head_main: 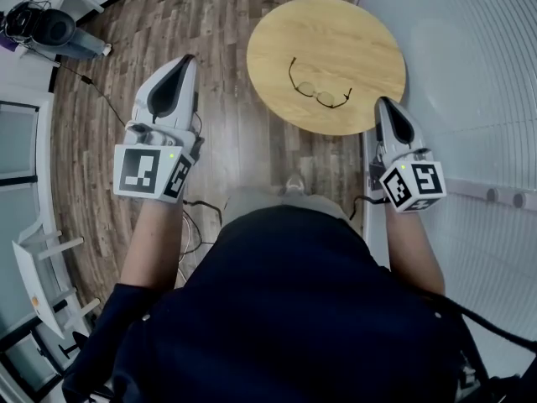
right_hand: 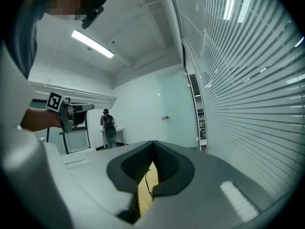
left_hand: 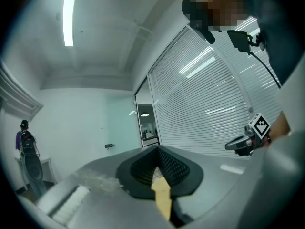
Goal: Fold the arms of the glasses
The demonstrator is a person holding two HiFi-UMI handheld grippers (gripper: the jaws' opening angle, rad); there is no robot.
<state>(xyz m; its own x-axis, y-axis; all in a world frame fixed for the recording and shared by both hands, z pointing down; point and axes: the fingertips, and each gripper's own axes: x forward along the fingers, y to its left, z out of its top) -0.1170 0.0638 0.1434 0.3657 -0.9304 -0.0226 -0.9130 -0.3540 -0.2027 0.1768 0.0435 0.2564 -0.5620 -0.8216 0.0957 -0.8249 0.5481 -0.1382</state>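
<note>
Looking steeply down from the head view, I see a small round wooden bench (head_main: 352, 32) on a plank floor (head_main: 226, 23). One pair of thin, dark wire-framed glasses (head_main: 320, 93) lies on the bench. Both arms of the glasses look open and spread away from the lenses. Neither is folded, so I judge the task not yet begun.

The left gripper (head_main: 186, 61) hangs over the floor, with the glasses well ahead of its jaws and off to their right. The right gripper (head_main: 383, 104) hovers at the near right edge of the bench. The glasses lie a little ahead of its jaws and to their left, apart from them. Neither gripper touches anything.

In each gripper view the jaws stand closed, meeting tip to tip with nothing held between them. A sliver of wood shows through the gap lower down. In the right gripper view a thin dark line crosses that sliver, and I cannot tell what it is.

I judge that the glasses will be very light, thin and easy to bend. They are likely to skate on the smooth wood if pushed. I would open both pairs of jaws and steady the frame with one pair at the bridge or beside a hinge, keeping off the lenses. With the other pair I would take one arm near its middle and swing it gently inward on its hinge.
</note>
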